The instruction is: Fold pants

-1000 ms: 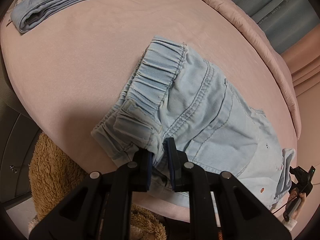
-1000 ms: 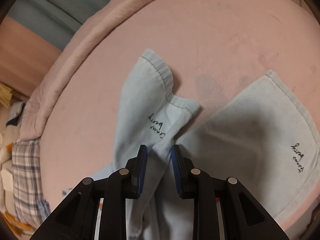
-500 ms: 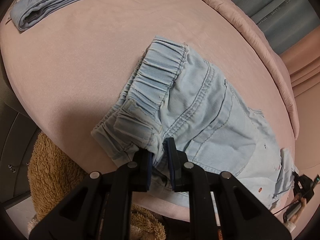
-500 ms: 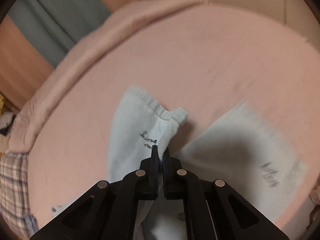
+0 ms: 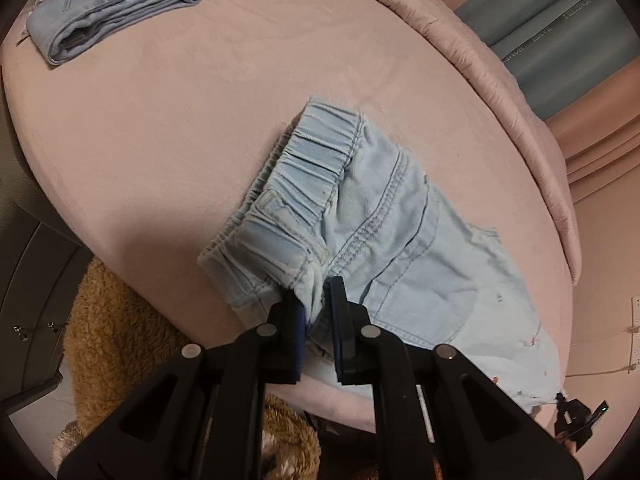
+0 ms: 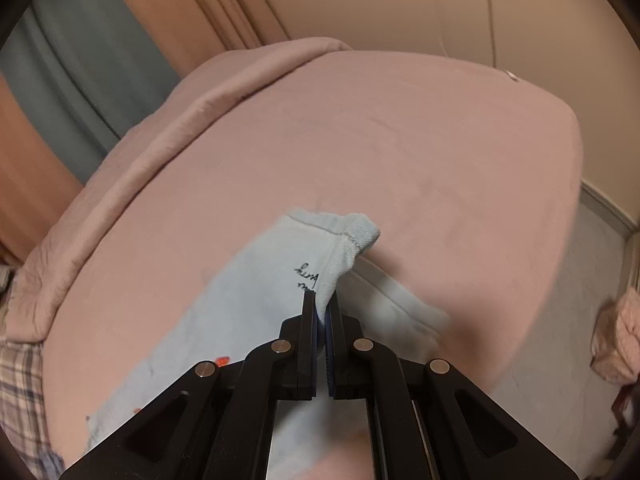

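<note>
My left claw [image 5: 316,312] is clamped on the near end of the elastic waistband of the light blue pants [image 5: 384,248], its 2 pads pinching a bunched fold at the lower centre of the left wrist frame. The pants lie across the pink bed [image 5: 168,128], waistband toward the centre of the frame and the seat and legs running off to the lower right, close to the bed's near edge. Left of and above the waistband the sheet is bare up to a folded pair of jeans [image 5: 108,4] in the upper left corner. A rolled pink duvet [image 5: 516,92] lines the far edge at upper right, and a brown fluffy rug [image 5: 120,344] shows below the bed edge at lower left.

My right claw [image 6: 322,308] has just closed and now grips a pant leg near its hem [image 6: 344,232], pads together on the cloth beside some black handwritten lettering [image 6: 306,276]. The hem corner stands up from the sheet at frame centre. The second leg at lower right is smeared, so I cannot tell its edge. Above and to the right of the hem the bed is open up to its rounded edge.
</note>
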Available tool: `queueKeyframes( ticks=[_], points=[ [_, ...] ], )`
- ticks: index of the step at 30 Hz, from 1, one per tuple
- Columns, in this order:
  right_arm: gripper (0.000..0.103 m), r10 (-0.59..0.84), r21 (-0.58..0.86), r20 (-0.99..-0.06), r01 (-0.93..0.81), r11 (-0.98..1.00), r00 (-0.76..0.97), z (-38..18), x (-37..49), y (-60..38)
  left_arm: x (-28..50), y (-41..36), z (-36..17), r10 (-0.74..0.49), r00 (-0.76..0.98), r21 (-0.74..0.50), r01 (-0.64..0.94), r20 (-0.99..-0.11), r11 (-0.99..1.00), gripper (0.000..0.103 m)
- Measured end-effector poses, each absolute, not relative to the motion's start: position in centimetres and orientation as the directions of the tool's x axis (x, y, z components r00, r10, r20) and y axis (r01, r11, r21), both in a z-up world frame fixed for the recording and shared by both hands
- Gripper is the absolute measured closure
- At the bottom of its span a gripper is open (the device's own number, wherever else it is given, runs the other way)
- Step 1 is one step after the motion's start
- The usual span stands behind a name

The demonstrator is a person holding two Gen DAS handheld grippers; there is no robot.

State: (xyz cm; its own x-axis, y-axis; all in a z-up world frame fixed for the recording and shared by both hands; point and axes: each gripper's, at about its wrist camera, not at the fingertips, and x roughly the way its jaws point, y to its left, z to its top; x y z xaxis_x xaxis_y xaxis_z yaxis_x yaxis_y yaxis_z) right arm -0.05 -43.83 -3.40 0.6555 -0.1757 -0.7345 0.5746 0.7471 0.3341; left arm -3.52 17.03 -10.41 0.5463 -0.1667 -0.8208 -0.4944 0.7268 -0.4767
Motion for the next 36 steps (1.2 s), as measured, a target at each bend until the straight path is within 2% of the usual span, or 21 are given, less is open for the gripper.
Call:
queueKeyframes(
  ticks=[10,20,21,23,24,25,26,27,28,30,32,36],
  points=[
    [0.099,-0.161,0.290,-0.815,0.632,0.718,0.557,-7.0,0.7,-44.5,-2.4,16.8,-12.0,-0.166,0.491,-0.435,-0.505,-0.855,0.746,0.090],
    [0.099,-0.200,0.220,-0.833,0.641,0.735,0.515,-7.1,1.9,-44.4,-1.5,16.7,-11.6,-0.157,0.464,-0.403,-0.496,-0.872,0.769,0.086],
    [0.099,-0.210,0.208,-0.837,0.648,0.733,0.505,-6.9,2.2,-44.3,-1.5,16.6,-11.2,-0.159,0.462,-0.398,-0.485,-0.873,0.778,0.082],
    [0.098,-0.226,0.177,-0.848,0.659,0.731,0.479,-6.5,2.6,-43.9,-1.2,16.5,-10.4,-0.171,0.472,-0.405,-0.457,-0.865,0.792,0.068],
    [0.093,-0.240,0.151,-0.850,0.654,0.741,0.468,-5.8,2.8,-43.4,-1.3,16.4,-9.8,-0.186,0.486,-0.423,-0.441,-0.854,0.792,0.057],
    [0.081,-0.249,0.137,-0.848,0.648,0.749,0.467,-5.5,3.0,-43.1,-1.5,16.5,-9.2,-0.206,0.502,-0.447,-0.425,-0.840,0.787,0.046],
    [0.072,-0.264,0.119,-0.842,0.639,0.760,0.471,-4.9,3.1,-42.5,-1.5,16.5,-8.7,-0.217,0.514,-0.462,-0.416,-0.830,0.783,0.041],
    [0.057,-0.283,0.100,-0.826,0.622,0.776,0.487,-3.8,3.3,-41.6,-1.6,16.6,-8.1,-0.216,0.527,-0.469,-0.413,-0.822,0.781,0.036],
    [0.049,-0.289,0.094,-0.817,0.610,0.787,0.499,-3.3,3.7,-41.1,-1.7,16.8,-7.3,-0.206,0.543,-0.470,-0.407,-0.814,0.784,0.033],
    [0.049,-0.281,0.085,-0.793,0.556,0.827,0.540,-1.6,4.5,-39.0,-1.8,17.1,-6.3,-0.192,0.572,-0.471,-0.391,-0.797,0.791,0.030],
    [0.049,-0.247,0.097,-0.777,0.498,0.862,0.579,-0.5,5.3,-37.0,-1.6,17.6,-5.5,-0.179,0.601,-0.470,-0.371,-0.779,0.801,0.022],
    [0.044,-0.124,0.128,-0.758,0.334,0.934,0.640,0.9,7.9,-31.7,-0.1,18.8,-5.3,-0.130,0.614,-0.426,-0.366,-0.779,0.827,0.021]
  ],
)
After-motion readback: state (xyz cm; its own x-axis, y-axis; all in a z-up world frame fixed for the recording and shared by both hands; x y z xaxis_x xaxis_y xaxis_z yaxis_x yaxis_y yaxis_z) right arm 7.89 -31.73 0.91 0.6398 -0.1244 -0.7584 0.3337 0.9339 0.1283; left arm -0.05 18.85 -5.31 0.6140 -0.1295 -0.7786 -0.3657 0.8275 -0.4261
